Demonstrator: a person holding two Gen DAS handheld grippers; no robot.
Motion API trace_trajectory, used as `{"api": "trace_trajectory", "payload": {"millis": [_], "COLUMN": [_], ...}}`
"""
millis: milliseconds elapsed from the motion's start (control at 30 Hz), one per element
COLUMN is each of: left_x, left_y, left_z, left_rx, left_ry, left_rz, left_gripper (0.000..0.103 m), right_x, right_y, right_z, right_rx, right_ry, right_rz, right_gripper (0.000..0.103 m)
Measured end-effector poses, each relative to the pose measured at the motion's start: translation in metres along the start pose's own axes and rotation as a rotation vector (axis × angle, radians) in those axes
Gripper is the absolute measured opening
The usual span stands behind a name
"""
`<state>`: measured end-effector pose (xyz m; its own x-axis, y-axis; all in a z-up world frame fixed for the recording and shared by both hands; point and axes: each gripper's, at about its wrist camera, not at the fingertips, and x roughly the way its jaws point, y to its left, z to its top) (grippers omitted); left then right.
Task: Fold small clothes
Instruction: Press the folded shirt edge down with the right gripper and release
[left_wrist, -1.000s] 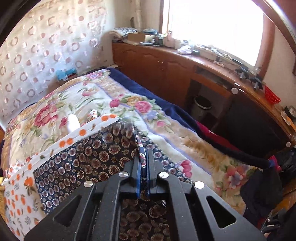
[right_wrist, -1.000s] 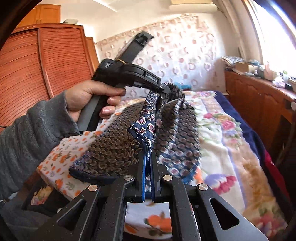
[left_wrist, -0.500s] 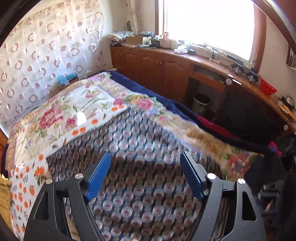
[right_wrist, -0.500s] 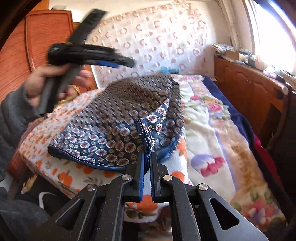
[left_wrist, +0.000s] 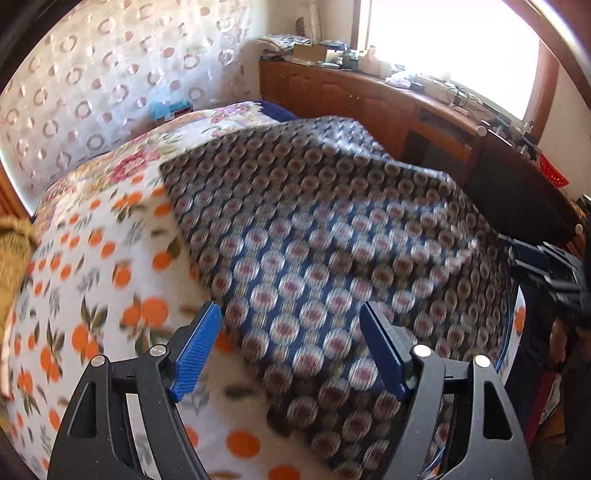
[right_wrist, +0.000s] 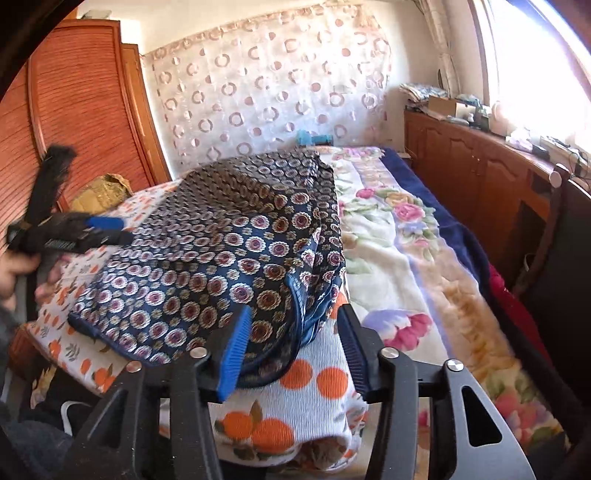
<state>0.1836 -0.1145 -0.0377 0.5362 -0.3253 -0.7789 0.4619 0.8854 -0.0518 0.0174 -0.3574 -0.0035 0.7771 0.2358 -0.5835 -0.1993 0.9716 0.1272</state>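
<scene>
A navy garment with round flower medallions lies folded over on an orange-print cloth at the bed's near end. My right gripper has its jaws opening; the garment's bound corner lies between the blue pads, which do not press on it. My left gripper hovers open over the blurred garment, nothing held. In the right wrist view the left gripper sits at the far left in a person's hand. The right gripper shows at the garment's right edge.
A floral blanket covers the bed beyond. A wooden wardrobe stands left, a circle-patterned curtain behind. A cluttered wooden cabinet runs under the window at right, with a dark chair beside the bed.
Both grippers have let go of the garment and opened. The left one swung away to the left and down. The garment dropped from a raised drape to a flat fold.
</scene>
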Motion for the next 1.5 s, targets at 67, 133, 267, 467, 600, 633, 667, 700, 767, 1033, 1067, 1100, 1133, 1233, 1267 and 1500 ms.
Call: {"api": "trace_trajectory", "payload": {"millis": [67,133,267,467,600,633,667,700,767,1033,1067,1100,1133,1233,1267,1500], "left_x": [0.0,-0.001,-0.005,-0.004,-0.004,-0.004,-0.004,-0.004,-0.004,-0.003,-0.004,-0.005,-0.006,-0.011,-0.013,-0.023], "left_y": [0.002,0.002,0.007,0.008,0.004,0.003,0.003,0.003,0.002,0.0,0.001,0.001,0.001,0.0,0.0,-0.01], "left_z": [-0.011,-0.022,-0.039,-0.052,-0.054,-0.056,-0.057,-0.058,-0.058,-0.059,-0.059,-0.059,-0.06,-0.063,-0.064,-0.074], "left_rx": [-0.016,-0.012,-0.027,-0.04,-0.016,-0.014,-0.017,-0.019,-0.015,-0.002,-0.003,-0.006,-0.008,-0.015,-0.024,-0.075], "left_ry": [-0.002,0.001,-0.003,-0.003,-0.014,-0.023,-0.032,-0.035,-0.034,-0.026,-0.022,-0.016,-0.014,-0.006,-0.004,-0.001], "left_rz": [-0.004,0.007,0.001,-0.011,0.009,0.012,0.015,0.018,0.022,0.031,0.03,0.024,0.012,-0.023,-0.033,-0.108], "left_gripper": [0.078,0.078,0.078,0.078,0.078,0.079,0.079,0.079,0.082,0.083,0.083,0.083,0.083,0.077,0.071,0.059], "right_x": [0.013,0.022,0.037,0.052,0.051,0.052,0.053,0.054,0.055,0.06,0.058,0.058,0.057,0.056,0.056,0.05], "right_y": [-0.002,-0.002,-0.003,-0.014,-0.02,-0.019,-0.019,-0.019,-0.021,-0.019,-0.018,-0.016,-0.015,-0.015,-0.015,-0.012], "right_z": [0.006,0.01,0.02,0.03,0.03,0.031,0.029,0.028,0.028,0.026,0.026,0.026,0.026,0.025,0.025,0.023], "right_rx": [0.009,0.01,0.021,0.088,0.079,0.073,0.07,0.071,0.072,0.07,0.06,0.049,0.039,0.021,0.018,-0.025], "right_ry": [0.024,0.038,0.065,0.091,0.082,0.085,0.085,0.084,0.085,0.08,0.075,0.07,0.065,0.062,0.061,0.029], "right_rz": [-0.008,-0.053,-0.053,-0.006,-0.006,-0.001,0.005,0.004,0.011,0.009,-0.001,-0.013,-0.021,-0.022,-0.024,-0.046], "right_gripper": [0.052,0.052,0.052,0.052,0.052,0.052,0.052,0.052,0.052,0.05,0.048,0.044,0.043,0.042,0.04,0.033]}}
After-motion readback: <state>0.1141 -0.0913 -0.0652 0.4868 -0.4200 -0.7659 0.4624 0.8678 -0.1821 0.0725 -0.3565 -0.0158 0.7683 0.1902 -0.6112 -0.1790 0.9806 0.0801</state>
